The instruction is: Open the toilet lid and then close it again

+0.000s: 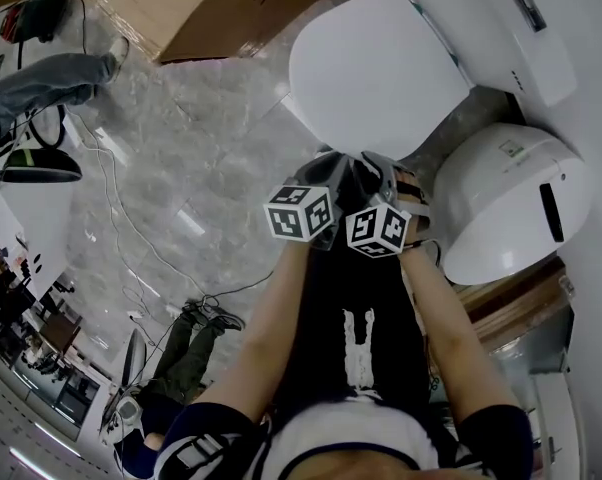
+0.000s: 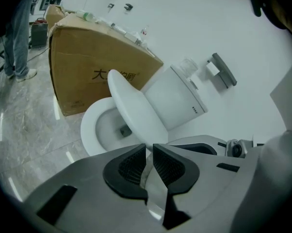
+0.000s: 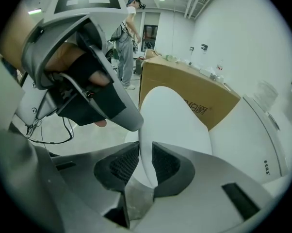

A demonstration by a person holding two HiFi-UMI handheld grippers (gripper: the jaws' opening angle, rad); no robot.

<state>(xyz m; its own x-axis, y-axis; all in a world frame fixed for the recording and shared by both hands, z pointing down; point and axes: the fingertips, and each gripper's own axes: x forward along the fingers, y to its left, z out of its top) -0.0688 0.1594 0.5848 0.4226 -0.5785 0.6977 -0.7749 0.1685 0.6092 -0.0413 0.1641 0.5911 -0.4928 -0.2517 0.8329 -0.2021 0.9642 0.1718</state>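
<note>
A: Where is the lid [image 2: 134, 108]?

B: It is half way up. It leans over the bowl [image 2: 91, 130], not flat down and not all the way back. Its far end is by the tank [image 2: 177, 98]. Its near edge points at the two grippers.

A: What is the left gripper [image 2: 149, 147] doing?

B: It pinches the near edge of the lid. The thin white edge runs down into the small gap between its black pads [image 2: 131, 166], and they press on it.

A: And the right gripper [image 3: 146, 146]?

B: The same. It bites the lid's edge too. The white edge is squeezed between its two pads.

A: Are the two close?

B: Yes, side by side on the same edge. In the right gripper view the left one is just beside it, up on the left, with a hand [image 3: 71, 62] in it. In the head view the two marker cubes [image 1: 299, 211] almost touch.

A: Can you see into the bowl?

B: Yes, in the left gripper view. It is open under the lid, white with a dark hole at the bottom.

A: What else is there?

B: A big brown box [image 2: 88, 76] stands on the gray floor [image 2: 24, 130], right behind the toilet. A person [image 3: 126, 38] stands farther back, past the box. A second white toilet [image 1: 511, 203] sits beside this one.
</note>
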